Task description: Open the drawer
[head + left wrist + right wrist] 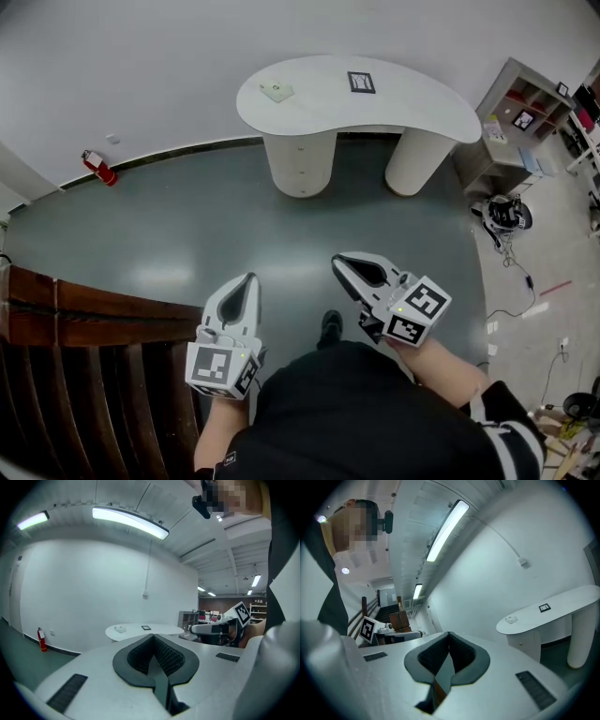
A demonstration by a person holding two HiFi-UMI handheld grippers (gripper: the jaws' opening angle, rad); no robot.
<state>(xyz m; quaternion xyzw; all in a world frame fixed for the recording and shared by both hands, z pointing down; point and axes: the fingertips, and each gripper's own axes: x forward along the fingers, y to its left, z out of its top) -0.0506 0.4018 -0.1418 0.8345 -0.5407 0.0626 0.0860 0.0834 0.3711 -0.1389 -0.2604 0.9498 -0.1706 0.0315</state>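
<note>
A white kidney-shaped desk (356, 108) stands across the room by the wall. Its left pedestal (300, 161) holds the drawers, with small knobs down its front. The same pedestal (530, 645) shows in the right gripper view. My left gripper (249, 279) is held low in front of me, well short of the desk, jaws together and empty. My right gripper (339, 264) is beside it, also shut and empty, angled up and to the left. From the left gripper view the desk (143, 631) is far ahead, and the right gripper (193, 629) shows at the right.
A wooden stair railing (84, 319) runs along my left. A red fire extinguisher (98, 167) sits at the wall's foot. A grey shelf unit (525, 117) and cables with a dark device (506, 214) lie at the right. Grey-green floor (187, 225) stretches between me and the desk.
</note>
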